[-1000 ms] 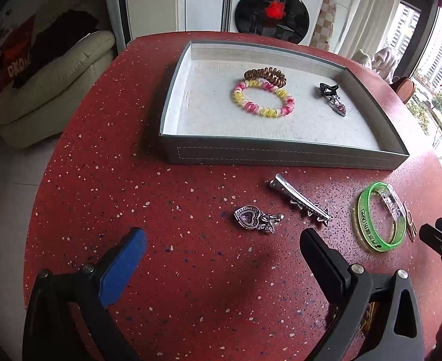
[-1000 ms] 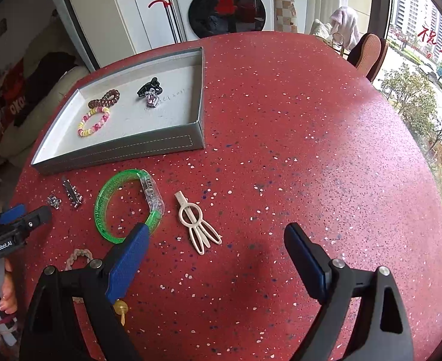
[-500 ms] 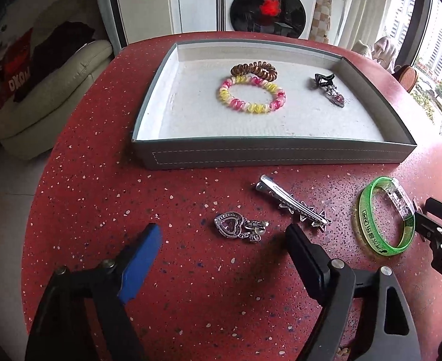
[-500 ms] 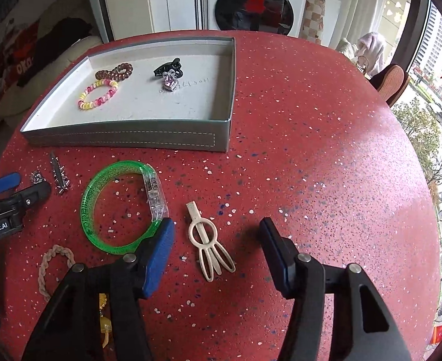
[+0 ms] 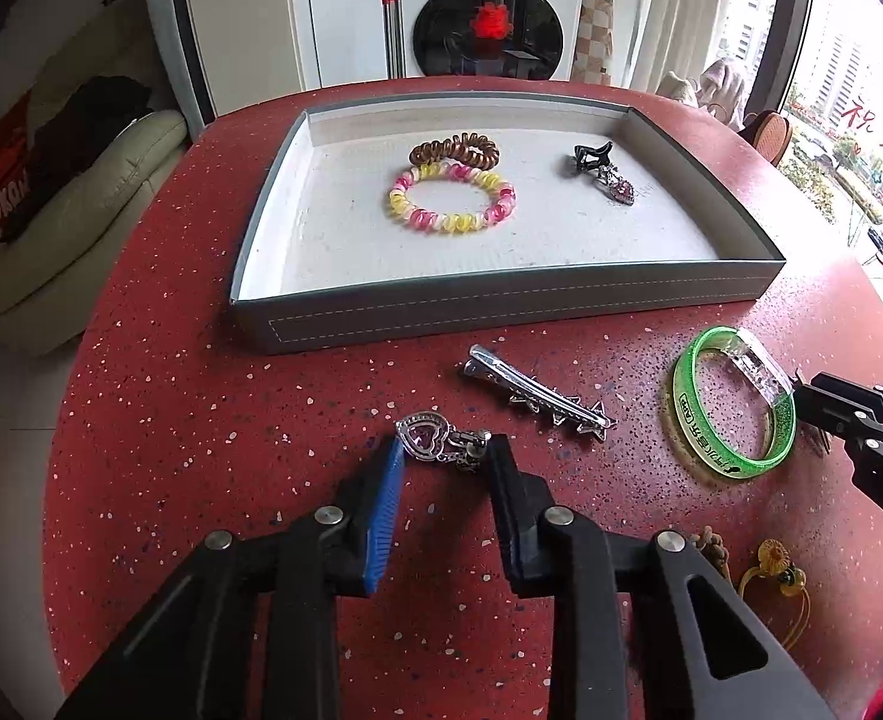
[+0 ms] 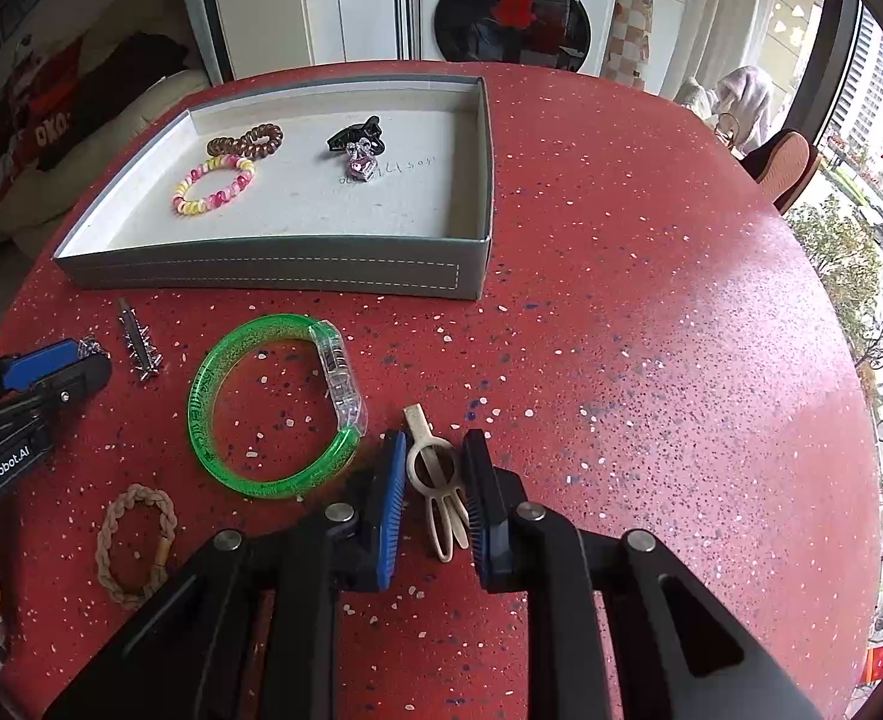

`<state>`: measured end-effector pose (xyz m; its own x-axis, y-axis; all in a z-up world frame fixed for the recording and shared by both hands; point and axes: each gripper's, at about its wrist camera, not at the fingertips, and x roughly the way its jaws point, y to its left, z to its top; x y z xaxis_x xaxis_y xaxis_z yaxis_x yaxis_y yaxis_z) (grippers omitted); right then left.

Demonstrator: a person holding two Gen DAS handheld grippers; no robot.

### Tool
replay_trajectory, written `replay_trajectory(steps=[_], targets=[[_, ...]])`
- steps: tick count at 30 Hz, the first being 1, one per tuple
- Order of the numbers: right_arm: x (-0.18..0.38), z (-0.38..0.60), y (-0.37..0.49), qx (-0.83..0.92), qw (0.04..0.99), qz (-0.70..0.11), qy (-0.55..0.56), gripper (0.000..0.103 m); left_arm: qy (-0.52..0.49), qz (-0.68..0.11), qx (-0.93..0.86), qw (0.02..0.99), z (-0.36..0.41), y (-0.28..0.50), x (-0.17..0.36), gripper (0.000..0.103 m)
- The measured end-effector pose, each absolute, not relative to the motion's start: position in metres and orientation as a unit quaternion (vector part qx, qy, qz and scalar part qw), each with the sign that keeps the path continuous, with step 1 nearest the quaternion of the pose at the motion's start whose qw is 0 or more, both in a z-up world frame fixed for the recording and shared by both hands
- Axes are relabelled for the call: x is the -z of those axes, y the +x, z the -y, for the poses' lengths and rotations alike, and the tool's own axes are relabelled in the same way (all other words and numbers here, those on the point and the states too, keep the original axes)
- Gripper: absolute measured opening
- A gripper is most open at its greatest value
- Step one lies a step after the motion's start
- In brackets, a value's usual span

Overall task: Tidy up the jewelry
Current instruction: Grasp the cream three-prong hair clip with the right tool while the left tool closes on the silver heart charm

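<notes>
A grey tray [image 5: 501, 306] [image 6: 273, 276] holds a brown coil tie [image 5: 454, 150], a pink-yellow coil bracelet [image 5: 452, 204] and a black jewelled clip [image 5: 603, 174]. My left gripper [image 5: 444, 450] has narrowed around a silver heart pendant [image 5: 438, 438] on the red table, its pads at the pendant's two ends. My right gripper [image 6: 435, 462] has narrowed around a cream hair clip [image 6: 435, 474], with pads against its ring. A silver star clip [image 5: 537, 396] and a green bangle [image 5: 729, 402] [image 6: 273, 408] lie between them.
A braided beige hair tie [image 6: 135, 540] and a yellow charm cord [image 5: 777, 570] lie near the table's front edge. A sofa [image 5: 63, 210] stands to the left, and a washing machine [image 5: 489, 18] stands behind the table.
Both grippers moved forward and down and closed from wide open. The left now brackets the heart pendant, the right the cream hair clip.
</notes>
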<state>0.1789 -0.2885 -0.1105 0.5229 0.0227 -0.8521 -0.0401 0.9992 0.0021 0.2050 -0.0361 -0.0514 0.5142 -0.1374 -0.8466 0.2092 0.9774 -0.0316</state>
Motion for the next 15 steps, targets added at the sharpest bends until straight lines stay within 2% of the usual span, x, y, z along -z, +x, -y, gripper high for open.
replay_trajectory(steps=[2, 15], targets=[[0.107, 0.292, 0.175, -0.016, 0.875, -0.483, 0.003, 0.021, 0.030, -0.484, 0.111, 0.867, 0.033, 0.205, 0.051, 0.018], [0.088, 0.300, 0.161, -0.020, 0.886, -0.460, 0.048, 0.021, -0.012, -0.465, 0.148, 0.873, 0.009, 0.197, 0.031, 0.018]])
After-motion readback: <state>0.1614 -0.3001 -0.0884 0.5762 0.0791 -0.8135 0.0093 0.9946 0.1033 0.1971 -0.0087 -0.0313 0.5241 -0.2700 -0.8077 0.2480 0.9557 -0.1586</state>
